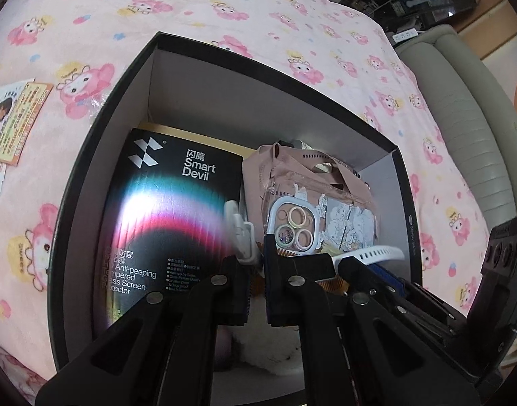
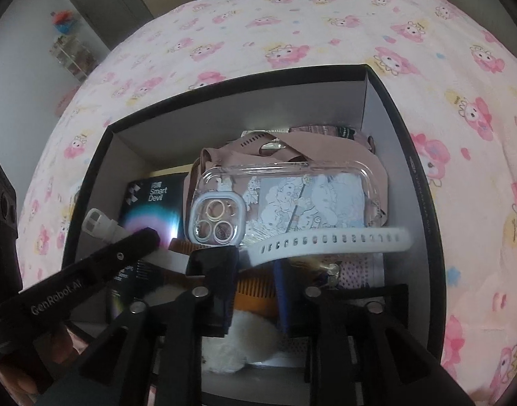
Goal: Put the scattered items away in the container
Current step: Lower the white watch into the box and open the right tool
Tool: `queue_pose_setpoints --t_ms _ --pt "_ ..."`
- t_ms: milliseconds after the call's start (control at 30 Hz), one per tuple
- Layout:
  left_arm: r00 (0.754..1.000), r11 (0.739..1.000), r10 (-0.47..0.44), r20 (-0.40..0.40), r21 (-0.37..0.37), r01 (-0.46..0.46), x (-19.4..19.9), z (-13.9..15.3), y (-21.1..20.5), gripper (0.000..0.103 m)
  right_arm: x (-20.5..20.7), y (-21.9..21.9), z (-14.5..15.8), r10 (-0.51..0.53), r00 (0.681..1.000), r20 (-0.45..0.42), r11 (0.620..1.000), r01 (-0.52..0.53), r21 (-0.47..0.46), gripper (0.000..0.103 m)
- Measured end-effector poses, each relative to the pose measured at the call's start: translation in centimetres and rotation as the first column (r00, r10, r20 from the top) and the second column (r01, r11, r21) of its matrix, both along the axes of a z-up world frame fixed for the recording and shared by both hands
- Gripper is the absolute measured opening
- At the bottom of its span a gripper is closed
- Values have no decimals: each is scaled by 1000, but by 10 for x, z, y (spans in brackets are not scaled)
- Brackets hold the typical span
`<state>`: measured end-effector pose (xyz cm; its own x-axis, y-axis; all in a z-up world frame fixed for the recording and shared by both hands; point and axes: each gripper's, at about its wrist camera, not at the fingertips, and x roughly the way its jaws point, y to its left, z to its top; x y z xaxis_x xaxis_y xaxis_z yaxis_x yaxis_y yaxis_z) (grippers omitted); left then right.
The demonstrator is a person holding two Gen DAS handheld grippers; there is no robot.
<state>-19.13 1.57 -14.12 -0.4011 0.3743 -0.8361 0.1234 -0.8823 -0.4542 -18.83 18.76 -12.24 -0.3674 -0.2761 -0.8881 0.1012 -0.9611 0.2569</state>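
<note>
Your left gripper (image 1: 257, 265) is clamped on the white watch strap (image 2: 326, 240) at its buckle end. Your right gripper (image 2: 250, 269) stands part open, gripping nothing. The strap spans left-right above the box (image 2: 424, 203).

Box (image 1: 405, 182) on the bed cover (image 1: 224, 6). Inside, at left, a screen protector pack (image 1: 163, 209) flat; right of it a bag (image 1: 292, 165) with a phone case (image 2: 278, 199) on top. In front of the case, a watch strap (image 2: 326, 242) across a comb (image 2: 255, 287). Left of the box, cards (image 1: 11, 125) on the cover.
</note>
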Motion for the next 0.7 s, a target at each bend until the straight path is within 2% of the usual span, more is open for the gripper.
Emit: queue_pose_setpoints --t_ms 100,167,233,267,400,533,700 --pt "1000 1000 11 -1 -21 -11 0 1 -2 6 2 1 5 -7 1000 -28 1000 7 12 27" --pt "1000 999 17 3 -27 -17 0 1 -4 12 2 4 5 -17 999 -33 1000 18 19 33" --pt "999 1000 23 26 -8 -23 -1 -2 -8 34 2 6 4 -30 999 -26 999 30 25 35" --pt "999 1000 29 30 2 -29 -1 -1 -10 37 2 7 4 -34 999 -21 999 35 27 35" --pt "999 999 46 -6 -24 -46 6 9 -15 37 4 11 7 -51 999 -14 998 51 39 36" --pt "994 990 89 -63 -101 -95 17 25 -21 37 12 14 24 -77 989 -130 993 87 78 36" --pt "983 971 118 -141 -191 -144 23 45 -24 37 20 15 43 -100 960 -260 983 137 126 36"
